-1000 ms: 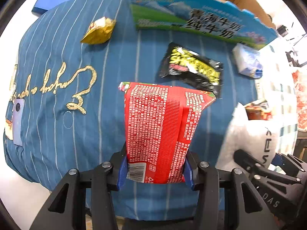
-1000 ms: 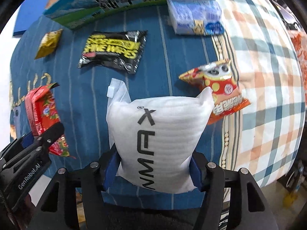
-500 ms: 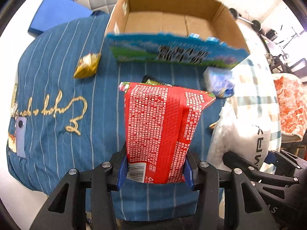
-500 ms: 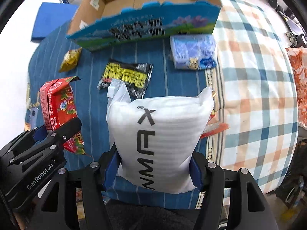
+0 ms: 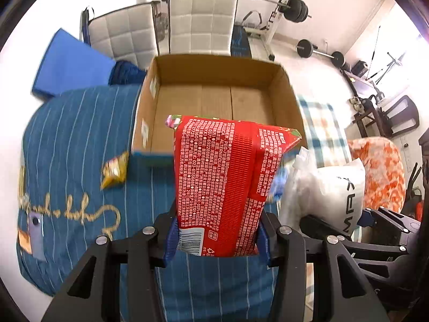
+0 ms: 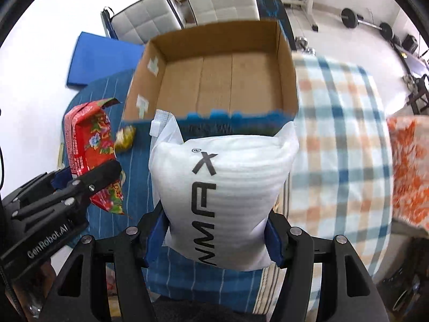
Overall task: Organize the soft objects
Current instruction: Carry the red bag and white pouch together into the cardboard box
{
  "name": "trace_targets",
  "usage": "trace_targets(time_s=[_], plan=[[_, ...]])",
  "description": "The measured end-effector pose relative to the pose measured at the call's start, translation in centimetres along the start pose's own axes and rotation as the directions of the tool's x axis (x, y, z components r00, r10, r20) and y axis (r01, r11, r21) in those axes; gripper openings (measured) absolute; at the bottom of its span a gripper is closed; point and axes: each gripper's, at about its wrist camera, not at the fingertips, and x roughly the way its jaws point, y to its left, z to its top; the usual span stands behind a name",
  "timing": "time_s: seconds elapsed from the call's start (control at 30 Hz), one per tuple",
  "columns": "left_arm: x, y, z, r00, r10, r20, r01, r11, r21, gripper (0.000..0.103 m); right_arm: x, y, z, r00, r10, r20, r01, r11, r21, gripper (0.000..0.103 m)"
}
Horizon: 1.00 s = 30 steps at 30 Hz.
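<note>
My left gripper [image 5: 215, 238] is shut on a red snack packet [image 5: 222, 185] and holds it upright, in the air before the open cardboard box [image 5: 214, 99]. My right gripper [image 6: 217, 241] is shut on a white foam pouch [image 6: 222, 198] with black letters, also raised in front of the box [image 6: 222, 80]. The box is empty inside. The pouch shows to the right in the left wrist view [image 5: 327, 187]; the red packet shows to the left in the right wrist view [image 6: 88, 147].
A yellow snack packet [image 5: 115, 170] lies on the blue striped cloth [image 5: 69, 139] by the box's near left corner. A checked cloth [image 6: 340, 139] covers the right side. A blue mat [image 5: 67, 67], white chairs [image 5: 198, 13] and gym weights stand behind.
Both grippers have risen and tilted up with their loads. The box interior has come into full view, and the black and blue packets on the cloth have dropped out of sight.
</note>
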Motion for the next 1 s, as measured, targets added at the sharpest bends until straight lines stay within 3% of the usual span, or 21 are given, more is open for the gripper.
trace_targets(time_s=[0.33,0.6,0.8,1.0], plan=[[0.5,0.5,8.2,0.999,0.004,0.041,-0.004,1.000,0.016,0.044,-1.5,-0.3,8.5,0.998,-0.014,0.056,0.016,0.999,-0.041,0.065],[3.4,1.5,13.3,1.000,-0.006,0.024,0.006,1.000,0.001,0.044,1.2,-1.2,15.8,0.999,-0.009,0.048,0.011,0.999,-0.046,0.065],[8.4,3.0,16.8,0.997,-0.061,-0.056,0.058,0.997,-0.058,0.044,6.7,-2.7,21.7,1.000,0.004,-0.016,-0.005,1.000,-0.022,0.065],[16.8,5.2,20.0,0.972,-0.127,-0.199,0.098,0.984,-0.149,0.044,14.2,-4.4,26.3,0.994,-0.008,-0.108,0.008,1.000,-0.002,0.065]])
